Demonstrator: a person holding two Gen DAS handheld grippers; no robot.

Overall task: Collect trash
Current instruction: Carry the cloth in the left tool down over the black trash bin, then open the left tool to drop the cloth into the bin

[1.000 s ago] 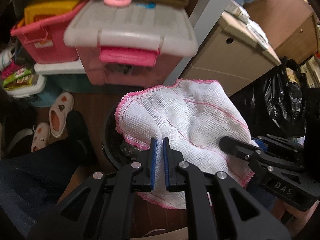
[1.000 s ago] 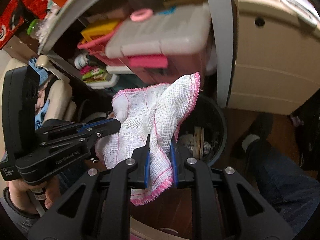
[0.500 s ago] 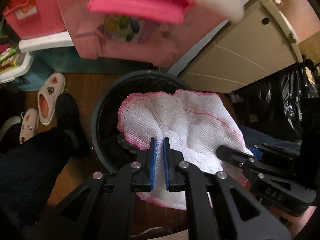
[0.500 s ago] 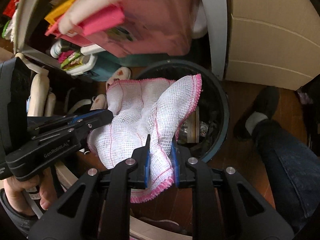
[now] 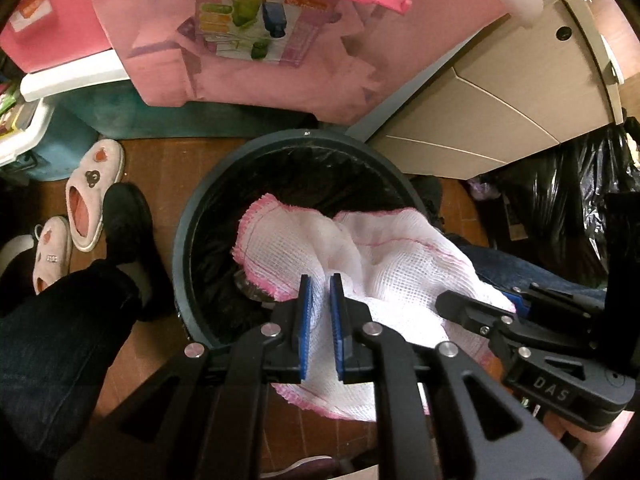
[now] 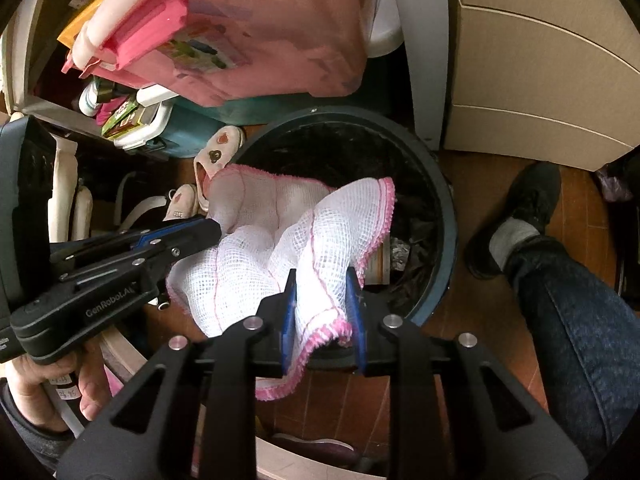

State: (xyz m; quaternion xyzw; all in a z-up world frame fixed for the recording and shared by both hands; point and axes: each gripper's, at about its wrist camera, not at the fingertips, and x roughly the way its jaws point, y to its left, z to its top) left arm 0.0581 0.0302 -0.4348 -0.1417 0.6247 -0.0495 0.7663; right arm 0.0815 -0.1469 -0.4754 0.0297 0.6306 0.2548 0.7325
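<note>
A white mesh cloth with pink edging [image 5: 384,256] hangs between both grippers, over the near rim of a round dark bin [image 5: 188,220] lined with a black bag. My left gripper [image 5: 320,284] is shut on the cloth's near edge. My right gripper [image 6: 320,280] still has the cloth [image 6: 280,236] between its pads, but its jaws have widened and the fabric sits loosely in the gap. The bin [image 6: 448,216] holds crumpled trash at its bottom. Each gripper shows in the other's view, at the cloth's side.
Pink storage boxes [image 5: 280,28] stand behind the bin under a grey table leg [image 6: 424,48]. A beige cabinet [image 5: 500,92] is at the right, black bags [image 5: 568,200] beside it. Slippers [image 5: 92,192] and the person's legs and shoes [image 6: 520,216] flank the bin on the wooden floor.
Both grippers moved down and forward over the bin with the cloth. The right gripper's jaws have opened wider around the cloth.
</note>
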